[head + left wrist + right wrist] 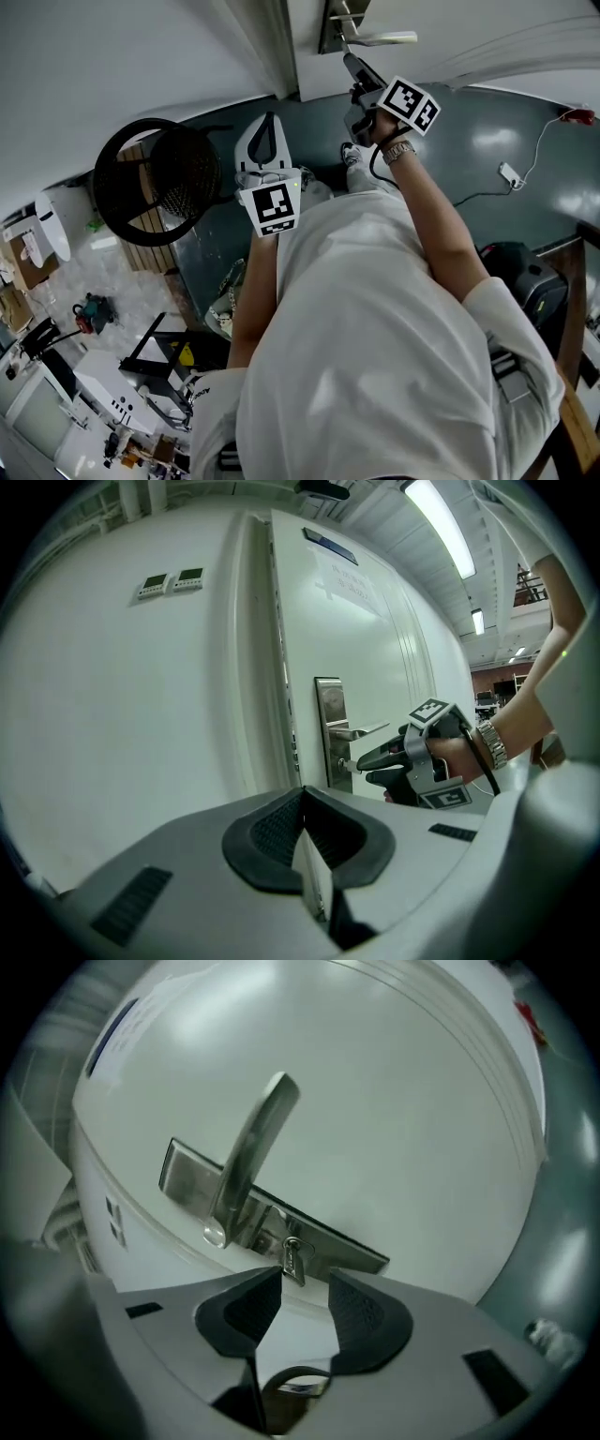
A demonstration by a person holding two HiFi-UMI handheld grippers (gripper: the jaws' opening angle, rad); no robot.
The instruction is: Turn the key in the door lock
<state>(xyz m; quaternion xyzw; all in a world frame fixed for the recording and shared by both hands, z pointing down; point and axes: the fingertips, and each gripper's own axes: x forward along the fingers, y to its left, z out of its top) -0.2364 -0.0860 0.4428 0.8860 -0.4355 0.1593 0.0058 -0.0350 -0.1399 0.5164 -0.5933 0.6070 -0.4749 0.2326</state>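
**Right gripper at the lock.** Your right gripper [305, 1283] faces the metal lock plate [361, 1255] of the white door [394, 1101], with its jaws standing apart. The key [293, 1262] sits in the lock cylinder just beside the base of the lever handle [253, 1147]. Its head lies in the gap at the jaw tips, and neither pad presses on it.

**Left gripper held back.** Your left gripper [305, 832] has its jaws closed together with nothing between them. It points toward the door but stays well apart from it. From its own view, the right gripper's tips reach the lock just under the handle.
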